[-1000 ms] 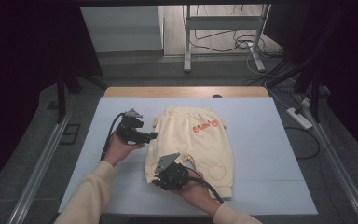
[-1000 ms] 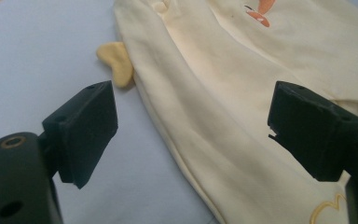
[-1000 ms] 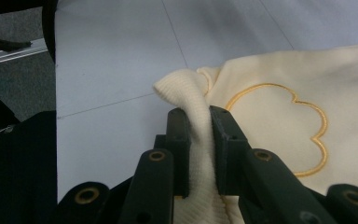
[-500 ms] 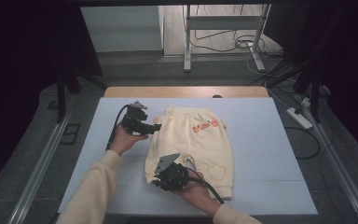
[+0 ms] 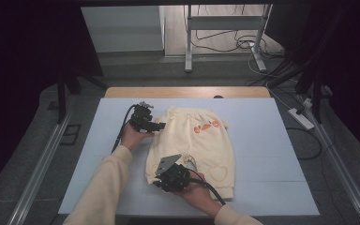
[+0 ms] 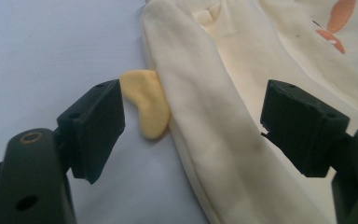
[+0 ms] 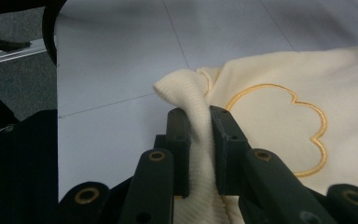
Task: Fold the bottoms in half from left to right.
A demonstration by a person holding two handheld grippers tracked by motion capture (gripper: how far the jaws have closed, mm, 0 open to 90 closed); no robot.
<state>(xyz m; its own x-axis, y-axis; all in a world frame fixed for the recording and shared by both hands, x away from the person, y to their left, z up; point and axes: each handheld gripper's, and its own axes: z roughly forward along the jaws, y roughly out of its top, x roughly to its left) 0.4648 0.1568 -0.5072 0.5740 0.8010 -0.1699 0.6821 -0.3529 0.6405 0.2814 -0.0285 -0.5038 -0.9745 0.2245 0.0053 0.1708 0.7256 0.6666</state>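
Pale yellow trousers lie flat on a light blue mat, waist away from the person, with orange prints near the waistband and a cloud outline stitched near a leg hem. The right gripper is clenched on the ribbed cuff of the leg nearest it; in the right gripper view the fabric stands pinched between the two jaws and bunches above their tips, the cloud outline just to the right of them. The left gripper sits at the waist end, at the trousers' side edge. Its jaws stand wide apart and have just been closing a little; in the left gripper view the folded side edge runs up between them, neither pad pressing on it. A small darker yellow tab juts from that edge just beside the left-hand jaw. Beyond the mat, ahead of both grippers, the table's wooden edge shows.
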